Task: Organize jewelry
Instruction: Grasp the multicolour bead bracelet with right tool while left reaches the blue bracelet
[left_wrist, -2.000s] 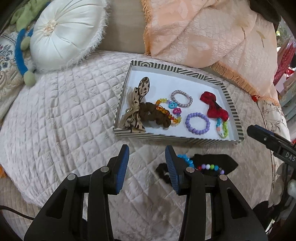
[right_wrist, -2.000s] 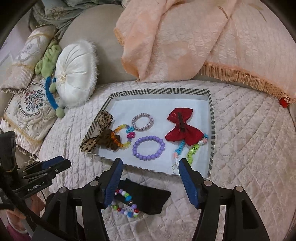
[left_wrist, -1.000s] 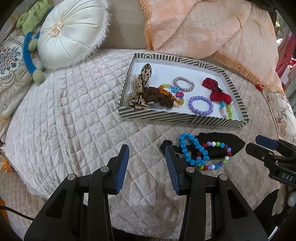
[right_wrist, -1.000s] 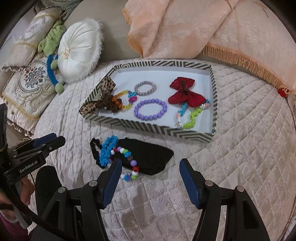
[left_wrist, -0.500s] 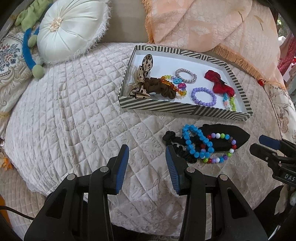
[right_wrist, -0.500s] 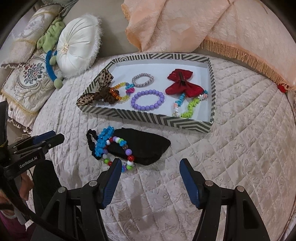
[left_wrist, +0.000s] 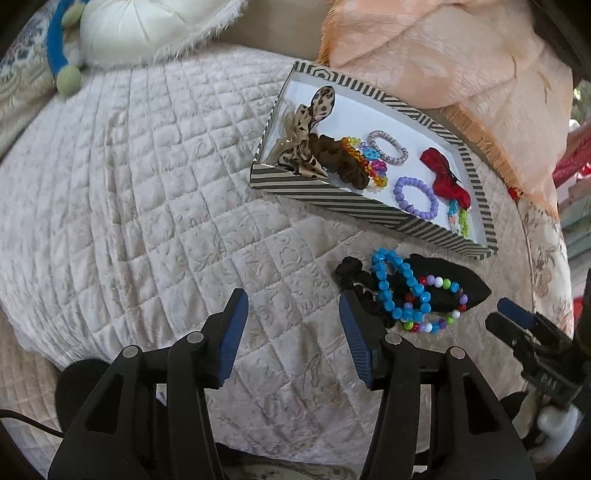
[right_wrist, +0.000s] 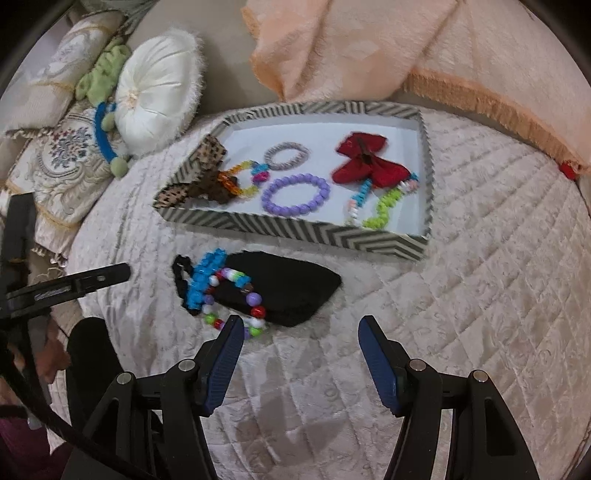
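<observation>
I've got both claws over a quilted bed cover (left_wrist: 155, 192), pointing steeply down. Left claw (left_wrist: 293, 325): jaws apart and opening wider right now, nothing btwn them, only quilt below. Right claw (right_wrist: 297, 354): jaws apart too, nothing gripped; its left pad sits just at the edge of the multicolour bead bracelet (right_wrist: 236, 299).

Loose pile on the bed, just in front of the striped tray (right_wrist: 295, 230): black cloth pouch (right_wrist: 291, 291) lying flat, w/ a blue bead bracelet (right_wrist: 205, 280), the multicolour one and a black scrunchie (right_wrist: 181, 277) overlapping at its left end. In the left wrist view the same pile is right of the left claw: blue bead bracelet (left_wrist: 397, 291), multicolour bead bracelet (left_wrist: 439, 306), black scrunchie (left_wrist: 354, 284), pouch (left_wrist: 454, 284). Left claw's right finger is just beside the scrunchie; can't tell if it's touching.

Inside the tray, from its left end to its right: leopard-print bow (right_wrist: 201, 173) w/ a brown scrunchie (left_wrist: 340, 158) against it, amber/rainbow bead bracelet (right_wrist: 240, 181), small lilac hair tie (right_wrist: 287, 155), purple bead bracelet (right_wrist: 295, 194), red bow (right_wrist: 365, 162), and a blue-and-green bead strand (right_wrist: 376, 203) near the right wall.

Beyond the tray: peach fringed blanket (right_wrist: 369, 48). Off to the left, a round white cushion (right_wrist: 155, 92), a green/blue plush toy (right_wrist: 103, 110) and an embroidered pillow (right_wrist: 62, 155).

Right wrist view also shows the left claw's fingertips edge-on at far left, near the scrunchie, and part of a hand (right_wrist: 51, 354) below.
</observation>
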